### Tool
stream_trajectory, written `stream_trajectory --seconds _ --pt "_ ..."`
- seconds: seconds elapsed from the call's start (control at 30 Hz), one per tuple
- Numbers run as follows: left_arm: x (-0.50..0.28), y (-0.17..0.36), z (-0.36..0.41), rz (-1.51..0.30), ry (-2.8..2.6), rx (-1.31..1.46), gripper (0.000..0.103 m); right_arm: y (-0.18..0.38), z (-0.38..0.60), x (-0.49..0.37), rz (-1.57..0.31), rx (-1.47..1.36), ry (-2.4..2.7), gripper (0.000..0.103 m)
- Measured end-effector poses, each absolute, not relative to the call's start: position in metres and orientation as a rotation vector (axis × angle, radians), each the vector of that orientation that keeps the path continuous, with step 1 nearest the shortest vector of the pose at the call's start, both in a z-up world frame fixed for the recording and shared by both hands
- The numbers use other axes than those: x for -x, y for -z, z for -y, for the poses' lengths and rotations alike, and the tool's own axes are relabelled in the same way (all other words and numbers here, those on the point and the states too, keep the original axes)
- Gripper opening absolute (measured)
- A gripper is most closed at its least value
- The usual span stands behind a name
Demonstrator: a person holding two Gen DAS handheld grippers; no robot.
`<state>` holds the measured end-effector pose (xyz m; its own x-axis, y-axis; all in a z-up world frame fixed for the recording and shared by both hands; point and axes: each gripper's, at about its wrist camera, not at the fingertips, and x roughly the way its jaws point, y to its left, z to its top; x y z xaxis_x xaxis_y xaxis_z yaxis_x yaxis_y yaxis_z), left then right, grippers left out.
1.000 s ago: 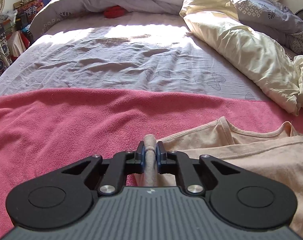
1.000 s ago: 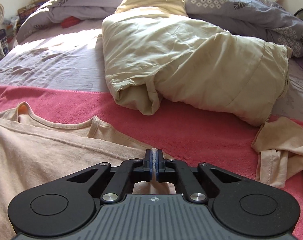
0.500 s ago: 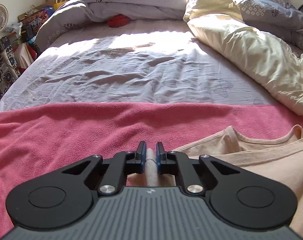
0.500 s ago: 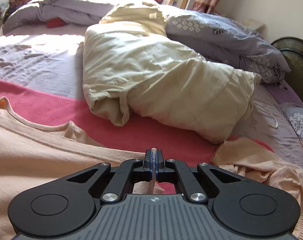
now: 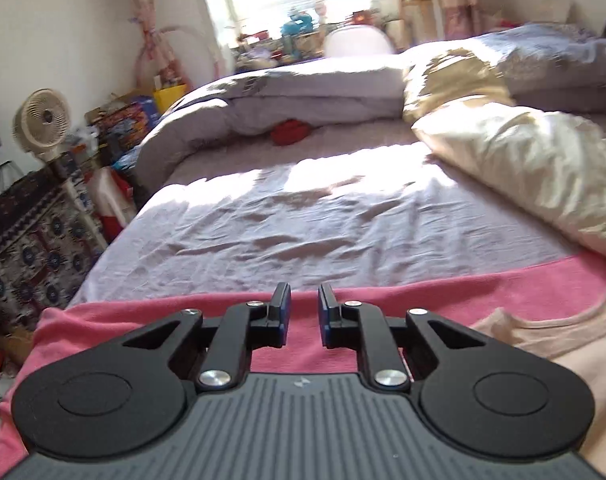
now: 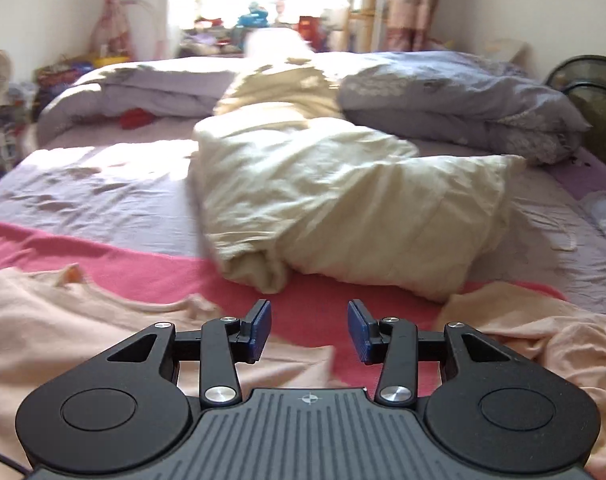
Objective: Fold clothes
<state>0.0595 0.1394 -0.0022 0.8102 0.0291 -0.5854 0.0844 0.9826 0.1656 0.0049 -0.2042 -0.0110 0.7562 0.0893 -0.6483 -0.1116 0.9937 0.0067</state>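
A peach top (image 6: 63, 320) lies spread on the pink towel (image 6: 151, 268) across the near end of the bed; in the left wrist view the peach top (image 5: 551, 340) shows at the lower right. My left gripper (image 5: 303, 294) hangs above the pink towel (image 5: 183, 312), its jaws opening with nothing between them. My right gripper (image 6: 309, 309) hovers over the top's right edge, jaws opening and empty. A second crumpled peach garment (image 6: 543, 328) lies to the right.
A cream quilt (image 6: 343, 208) is heaped just beyond the towel, with grey-lilac bedding (image 6: 455, 92) behind it. A lilac sheet (image 5: 323, 216) covers the bed's middle. A small red item (image 5: 289, 132) lies far back. A fan (image 5: 43, 120) and clutter stand off the bed's left side.
Both grippers were shut on edges of the peach top; both have let go, opened and lifted up and back, and the views now take in the window and far wall.
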Motion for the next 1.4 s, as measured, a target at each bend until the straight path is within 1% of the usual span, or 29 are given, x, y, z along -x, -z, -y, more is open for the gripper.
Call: stream_trajectory --seconds 0.03,0.07,0.1,0.2,0.23,0.27,0.3,0.37,0.43,0.47,0.5,0.53,0.57,0.67,0.7,0.73,0.77,0.87,0.93,1.0,1.03,1.07,1.1,1.17,1.23,1.3,1.4 --pt "-0.048 -0.004 -0.128 -0.637 0.167 -0.169 0.035 0.014 0.188 -0.001 -0.738 0.038 -0.204 0.044" --pt "-0.038 -0.007 -0.116 -0.653 0.297 -0.150 0.048 0.020 0.172 0.000 -0.775 0.051 -0.292 0.044" --pt "-0.036 0.000 -0.105 -0.699 0.378 -0.140 0.050 0.027 0.156 0.002 -0.810 0.063 -0.380 0.044" --pt "-0.038 0.041 -0.077 -0.854 0.399 -0.240 0.050 0.061 0.125 0.008 -0.949 0.203 -0.442 0.044" --pt "-0.041 0.051 -0.082 -0.864 0.379 -0.242 0.050 0.068 0.127 0.014 -0.956 0.227 -0.443 0.045" --pt "-0.044 0.061 -0.086 -0.874 0.360 -0.243 0.054 0.070 0.136 0.020 -0.947 0.222 -0.437 0.045" --pt "-0.047 0.069 -0.090 -0.886 0.340 -0.244 0.056 0.069 0.148 0.025 -0.953 0.209 -0.418 0.046" --pt "-0.054 0.066 -0.102 -0.897 0.267 -0.273 0.056 0.068 0.176 0.041 -0.980 0.167 -0.379 0.048" --pt "-0.059 0.064 -0.108 -0.884 0.133 -0.396 0.057 0.069 0.198 0.063 -1.004 0.190 -0.342 0.048" --pt "-0.063 0.065 -0.114 -0.888 0.058 -0.443 0.062 0.068 0.205 0.073 -1.011 0.222 -0.331 0.048" --pt "-0.068 0.064 -0.122 -0.900 0.015 -0.445 0.072 0.067 0.212 0.083 -1.019 0.254 -0.321 0.053" --pt "-0.071 0.059 -0.132 -0.919 -0.006 -0.416 0.075 0.066 0.221 0.091 -1.038 0.256 -0.291 0.061" --pt "-0.068 0.050 -0.134 -0.916 -0.019 -0.407 0.075 0.062 0.233 0.095 -1.068 0.215 -0.251 0.067" --pt "-0.051 0.024 -0.129 -0.872 -0.044 -0.426 0.074 0.045 0.248 0.101 -1.099 0.139 -0.163 0.066" --pt "-0.041 0.015 -0.121 -0.839 -0.039 -0.453 0.069 0.039 0.246 0.103 -1.090 0.157 -0.145 0.066" --pt "-0.027 0.005 -0.111 -0.803 -0.008 -0.470 0.068 0.034 0.241 0.105 -1.072 0.159 -0.154 0.066" --pt "-0.018 0.001 -0.103 -0.787 0.039 -0.477 0.072 0.028 0.234 0.106 -1.048 0.146 -0.188 0.066" --pt "-0.009 0.008 -0.077 -0.782 0.150 -0.505 0.073 0.018 0.208 0.103 -0.995 0.106 -0.291 0.065" --pt "-0.019 0.027 -0.065 -0.808 0.181 -0.506 0.073 0.025 0.186 0.093 -0.994 0.086 -0.362 0.065" --pt "-0.036 0.060 -0.062 -0.897 0.139 -0.523 0.074 0.042 0.171 0.087 -1.029 0.111 -0.393 0.065" --pt "-0.045 0.074 -0.065 -0.954 0.106 -0.513 0.079 0.051 0.170 0.087 -1.039 0.109 -0.395 0.066" --pt "-0.051 0.072 -0.074 -0.983 0.084 -0.425 0.090 0.060 0.172 0.087 -1.039 0.090 -0.390 0.069" --pt "-0.057 0.070 -0.084 -1.010 0.062 -0.337 0.093 0.070 0.175 0.088 -1.039 0.071 -0.385 0.075" --pt "-0.068 0.069 -0.101 -1.086 0.026 -0.181 0.095 0.074 0.174 0.087 -1.045 0.064 -0.385 0.077" --pt "-0.078 0.070 -0.116 -1.170 -0.002 -0.050 0.099 0.075 0.171 0.085 -1.053 0.066 -0.388 0.081" --pt "-0.080 0.070 -0.115 -1.184 -0.012 -0.064 0.102 0.076 0.167 0.083 -1.061 0.068 -0.394 0.095" --pt "-0.080 0.070 -0.110 -1.193 -0.024 -0.092 0.102 0.078 0.161 0.083 -1.072 0.083 -0.393 0.103"
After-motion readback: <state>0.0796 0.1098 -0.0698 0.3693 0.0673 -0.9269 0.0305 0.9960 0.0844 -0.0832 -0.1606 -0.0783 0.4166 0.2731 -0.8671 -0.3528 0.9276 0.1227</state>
